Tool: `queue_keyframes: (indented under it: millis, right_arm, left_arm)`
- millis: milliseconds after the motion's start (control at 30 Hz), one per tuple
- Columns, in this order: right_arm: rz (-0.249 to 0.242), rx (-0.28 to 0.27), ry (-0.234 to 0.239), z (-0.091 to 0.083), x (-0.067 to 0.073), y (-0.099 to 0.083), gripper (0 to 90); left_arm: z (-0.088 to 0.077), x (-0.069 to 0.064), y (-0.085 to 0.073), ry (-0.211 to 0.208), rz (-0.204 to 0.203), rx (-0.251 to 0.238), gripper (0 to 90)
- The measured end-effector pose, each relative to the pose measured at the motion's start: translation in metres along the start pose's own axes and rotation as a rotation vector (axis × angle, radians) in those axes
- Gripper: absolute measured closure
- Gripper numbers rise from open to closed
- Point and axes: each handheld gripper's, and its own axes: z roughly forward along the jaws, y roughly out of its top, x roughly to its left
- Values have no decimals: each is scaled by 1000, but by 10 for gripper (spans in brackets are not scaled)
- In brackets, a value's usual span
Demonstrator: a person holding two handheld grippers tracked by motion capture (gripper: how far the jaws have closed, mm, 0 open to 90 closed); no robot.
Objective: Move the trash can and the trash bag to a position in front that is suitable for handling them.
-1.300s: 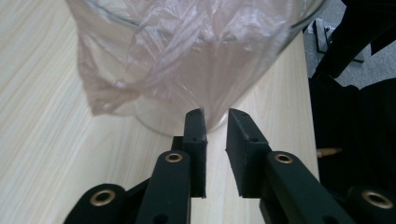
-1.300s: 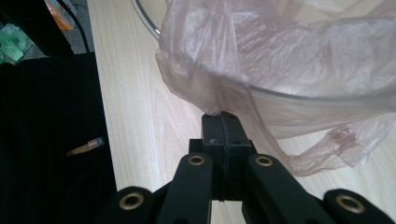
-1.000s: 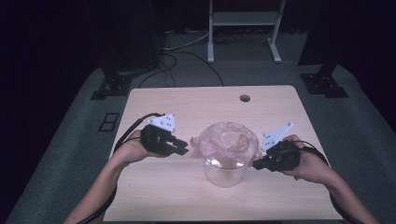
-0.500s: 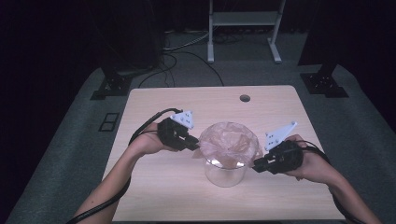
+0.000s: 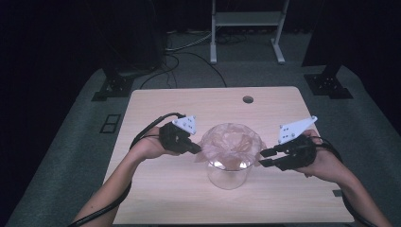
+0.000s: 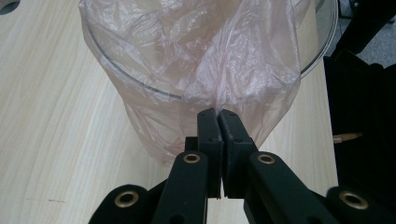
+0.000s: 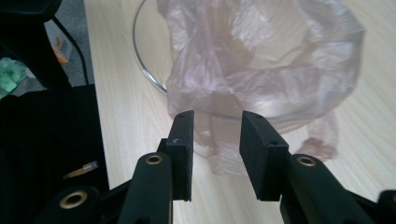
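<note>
- Your left gripper [image 6: 217,116] has its jaws pressed together on a pinched fold of the pink plastic bag [image 6: 205,56], having just been closing on it at the near side of the rim.
- Your right gripper [image 7: 215,122] has its jaws apart, having just been opening; bag film hangs beyond the gap and the pads press on nothing.
- The bag lines a clear glass bowl [image 5: 230,174], its edge draped over the bowl's rim and down the outside wall.
- The bowl stands near the middle of the light wooden table [image 5: 156,198], between your two hands.
- In the high view your left gripper [image 5: 193,149] touches the bag's left edge, and your right gripper [image 5: 261,157] sits just beside its right edge.
</note>
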Motion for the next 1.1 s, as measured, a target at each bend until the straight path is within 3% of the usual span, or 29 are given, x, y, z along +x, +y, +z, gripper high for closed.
queue_keyframes:
  millis: [133, 300, 367, 433, 533, 667, 733, 867, 933, 1000, 1100]
  right_arm:
    - [0, 9, -40, -3, -4, 0, 648]
    - [-14, 37, -58, 7, -8, -2, 652]
    - [-20, 46, -60, 11, -8, -2, 692]
    - [-13, 38, -55, 11, -8, -1, 805]
    - [-18, 53, -44, 11, -6, 0, 900]
    - [-32, 68, -14, 11, 1, 2, 897]
    - [-26, 60, 18, 10, 4, 2, 787]
    - [-40, 55, 68, 10, 7, 3, 698]
    - [-47, 60, 68, 12, 9, 3, 670]
    - [-56, 61, 63, 14, 10, 5, 679]
    - [-54, 63, 31, 15, 10, 6, 817]
  left_arm:
    - [0, 0, -1, 1, -4, -5, 876]
    - [2, 1, -1, -4, -4, -9, 877]
    - [2, 1, -1, -7, -5, -8, 877]
    - [2, 0, -2, -17, -12, -15, 878]
    - [0, -1, -4, -28, -18, -31, 882]
    - [-5, -5, -5, -45, -22, -60, 886]
    - [-6, -8, -5, -45, -21, -60, 886]
    - [-6, -9, -5, -47, -16, -59, 885]
    - [-5, -10, -4, -50, -15, -60, 885]
    - [-3, -11, -4, -54, -11, -60, 885]
    - [-2, -13, -3, -65, -11, -69, 886]
